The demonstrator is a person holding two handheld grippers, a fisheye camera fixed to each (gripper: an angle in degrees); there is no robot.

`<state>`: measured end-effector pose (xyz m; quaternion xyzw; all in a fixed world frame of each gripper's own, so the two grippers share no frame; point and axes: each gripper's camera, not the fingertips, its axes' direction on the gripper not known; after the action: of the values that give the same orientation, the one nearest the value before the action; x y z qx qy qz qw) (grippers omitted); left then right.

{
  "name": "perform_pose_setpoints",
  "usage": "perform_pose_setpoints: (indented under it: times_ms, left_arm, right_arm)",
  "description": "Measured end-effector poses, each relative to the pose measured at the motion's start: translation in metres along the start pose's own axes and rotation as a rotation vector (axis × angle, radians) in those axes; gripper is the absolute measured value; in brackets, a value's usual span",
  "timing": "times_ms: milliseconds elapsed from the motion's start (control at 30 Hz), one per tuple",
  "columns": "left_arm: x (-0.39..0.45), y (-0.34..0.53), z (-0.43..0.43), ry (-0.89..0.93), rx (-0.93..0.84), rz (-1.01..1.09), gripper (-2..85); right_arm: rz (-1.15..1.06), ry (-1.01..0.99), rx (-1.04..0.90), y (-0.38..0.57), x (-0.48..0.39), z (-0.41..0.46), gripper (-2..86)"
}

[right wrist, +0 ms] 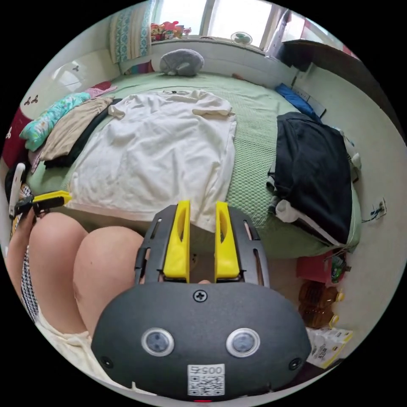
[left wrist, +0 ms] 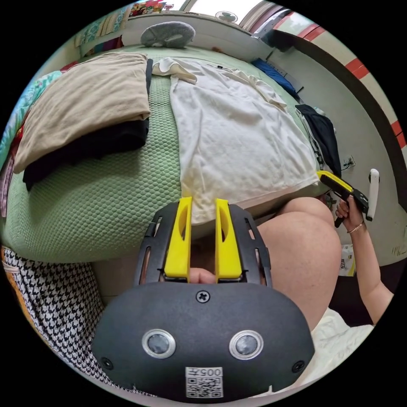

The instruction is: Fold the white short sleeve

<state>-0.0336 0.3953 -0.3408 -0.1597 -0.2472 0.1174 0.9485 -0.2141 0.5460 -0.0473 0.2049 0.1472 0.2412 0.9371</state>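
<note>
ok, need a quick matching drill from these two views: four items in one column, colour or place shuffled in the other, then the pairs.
Items:
1. white short sleeve
2. folded beige garment
3. dark garment
4. grey cushion

Descriptions:
A. at the far end of the bed, below the window
B. spread flat mid-bed, hem toward the person
C. on top of a black piece of clothing
D. draped over the bed's edge near the wall

Pairs: 1-B, 2-C, 3-D, 4-A

Spotting a QR-code sticker (left wrist: 204,381) with a short printed line above it at six o'clock on the left gripper (left wrist: 203,204), a matching sticker (right wrist: 205,379) at six o'clock on the right gripper (right wrist: 201,207), packet (right wrist: 328,345) print at four o'clock too small to read.
</note>
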Motion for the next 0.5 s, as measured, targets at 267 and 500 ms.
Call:
perform_pose_setpoints:
  times_ms: [267,500]
  left_arm:
    - [0.019,0.0,-0.003,-0.095,-0.058,0.087,4.0]
    - [-0.002,0.026,-0.074,-0.056,0.095,0.001,1.0]
  right_arm:
    - [0.099,-0.073,-0.038,0.008,0.013,0.007,4.4]
    - [0.121,-0.101,-0.01,0.021,0.023,-0.007,4.0]
